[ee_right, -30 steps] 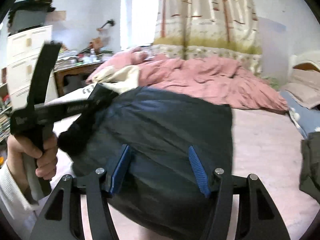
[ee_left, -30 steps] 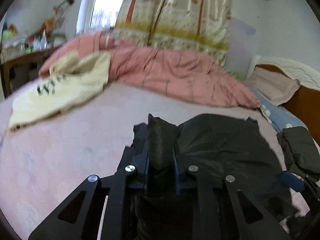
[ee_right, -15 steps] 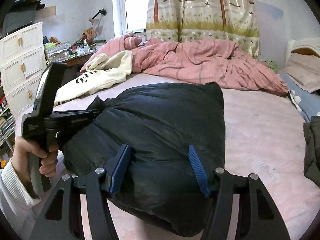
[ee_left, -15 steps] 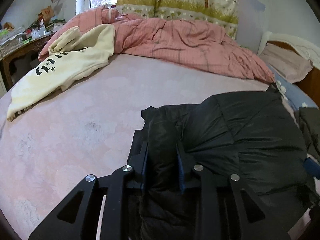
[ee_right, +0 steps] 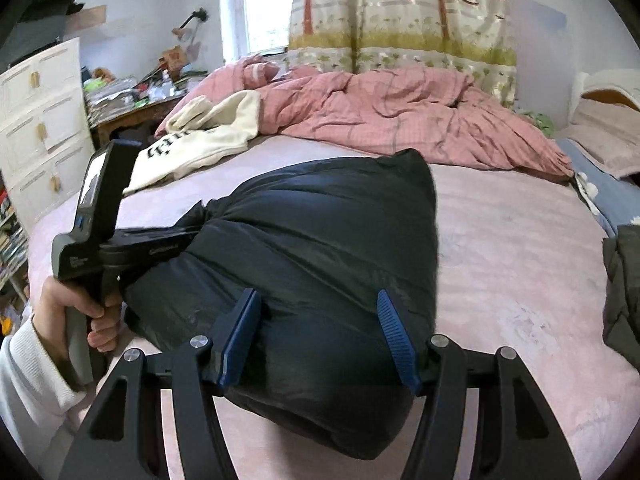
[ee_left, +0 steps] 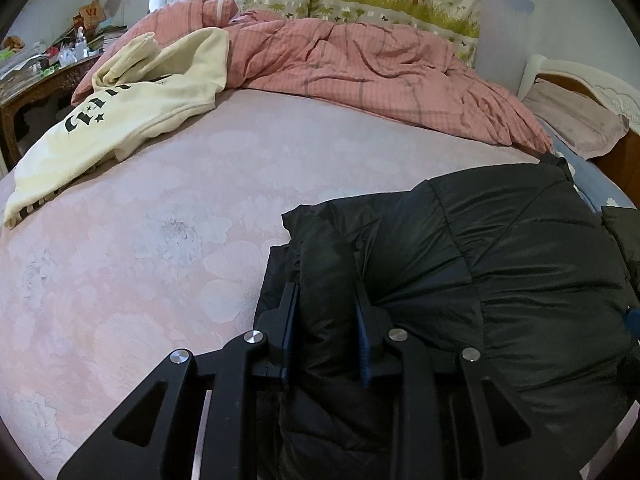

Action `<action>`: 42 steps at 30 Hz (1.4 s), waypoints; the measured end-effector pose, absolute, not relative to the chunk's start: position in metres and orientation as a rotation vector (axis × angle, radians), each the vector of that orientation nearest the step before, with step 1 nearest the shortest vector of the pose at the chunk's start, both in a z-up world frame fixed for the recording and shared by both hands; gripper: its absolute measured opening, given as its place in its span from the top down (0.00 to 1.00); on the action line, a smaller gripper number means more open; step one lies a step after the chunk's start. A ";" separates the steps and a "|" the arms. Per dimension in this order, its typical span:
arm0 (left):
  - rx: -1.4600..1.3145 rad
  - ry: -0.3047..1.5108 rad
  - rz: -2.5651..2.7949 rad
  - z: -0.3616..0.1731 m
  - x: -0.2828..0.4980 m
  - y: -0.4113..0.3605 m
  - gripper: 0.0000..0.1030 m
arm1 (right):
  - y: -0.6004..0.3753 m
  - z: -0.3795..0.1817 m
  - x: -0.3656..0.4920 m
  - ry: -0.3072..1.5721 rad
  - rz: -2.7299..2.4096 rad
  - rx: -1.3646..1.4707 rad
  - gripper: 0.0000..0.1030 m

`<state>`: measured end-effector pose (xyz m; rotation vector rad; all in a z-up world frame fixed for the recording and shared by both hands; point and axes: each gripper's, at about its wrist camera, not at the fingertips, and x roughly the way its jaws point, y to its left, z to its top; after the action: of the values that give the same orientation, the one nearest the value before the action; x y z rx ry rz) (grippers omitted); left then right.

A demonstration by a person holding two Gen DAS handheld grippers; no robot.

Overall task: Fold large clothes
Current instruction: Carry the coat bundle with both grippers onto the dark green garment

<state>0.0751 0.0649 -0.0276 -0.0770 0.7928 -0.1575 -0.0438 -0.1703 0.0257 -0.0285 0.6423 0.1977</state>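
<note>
Lowered since a second ago, the black puffer jacket now rests bundled on the pink bedsheet, with the cream sweatshirt off at ten o'clock and the rumpled pink duvet at twelve. At the jacket's nine o'clock edge the left gripper pinches a fold between narrow jaws that have just eased a little. At its six o'clock end the right gripper straddles the bundle, jaws wide and just opening further, the blue pads seemingly barely touching the fabric.
</note>
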 end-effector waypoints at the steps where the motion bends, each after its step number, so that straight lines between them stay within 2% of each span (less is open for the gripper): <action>1: -0.074 0.785 -0.154 -0.025 0.073 0.064 0.75 | -0.172 0.025 -0.043 0.647 0.181 -0.028 0.27; 6: -0.095 0.633 -0.176 0.011 0.048 0.068 0.73 | -0.181 0.022 -0.040 0.669 0.152 0.010 0.24; 7: -0.103 0.594 -0.178 0.020 0.041 0.070 0.54 | -0.183 0.021 -0.039 0.671 0.151 0.019 0.24; 8: -0.114 0.562 -0.169 0.029 0.034 0.073 0.20 | -0.185 0.021 -0.038 0.670 0.150 0.020 0.23; 9: -0.128 0.547 -0.143 0.034 0.028 0.076 0.08 | -0.185 0.021 -0.038 0.669 0.148 0.019 0.21; 10: -0.143 0.547 -0.139 0.037 0.025 0.080 0.03 | -0.185 0.020 -0.037 0.668 0.147 0.016 0.21; 16: -0.220 0.736 -0.215 0.009 0.027 0.083 0.01 | -0.196 0.018 -0.036 0.659 0.122 0.070 0.13; 20: -0.605 0.927 -0.331 -0.032 0.044 0.109 0.00 | -0.202 0.025 -0.048 0.547 -0.077 0.026 0.11; 22: -0.732 0.984 -0.393 -0.050 0.052 0.116 0.00 | -0.206 0.026 -0.047 0.551 -0.049 0.038 0.11; 24: -0.715 0.982 -0.417 -0.049 0.052 0.114 0.00 | -0.218 0.021 -0.037 0.638 0.081 0.172 0.11; 28: -0.740 0.981 -0.469 -0.048 0.050 0.110 0.20 | -0.246 -0.005 -0.021 0.766 0.185 0.476 0.11; 31: -0.736 0.949 -0.447 -0.044 0.045 0.106 0.25 | -0.246 -0.014 -0.019 0.790 0.177 0.516 0.12; 33: -0.742 0.946 -0.464 -0.042 0.043 0.105 0.34 | -0.244 -0.019 -0.017 0.814 0.237 0.557 0.18; 35: -0.754 0.944 -0.496 -0.042 0.043 0.104 0.48 | -0.243 -0.024 -0.012 0.836 0.282 0.573 0.20; 36: -0.742 0.939 -0.487 -0.040 0.043 0.102 0.50 | -0.245 -0.026 -0.011 0.839 0.302 0.577 0.24; 38: -0.710 0.924 -0.414 -0.034 0.034 0.095 0.56 | -0.244 -0.026 -0.011 0.848 0.306 0.556 0.27; 40: -0.613 0.873 -0.335 -0.019 0.021 0.078 0.62 | -0.231 -0.020 -0.011 0.847 0.266 0.440 0.32; 42: -0.479 0.808 -0.306 -0.001 0.011 0.060 0.65 | -0.221 -0.006 -0.016 0.795 0.212 0.364 0.51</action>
<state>0.0113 0.0601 -0.0014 -0.4790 0.8075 -0.3064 -0.0160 -0.2211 -0.0055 0.3642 0.7950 0.2125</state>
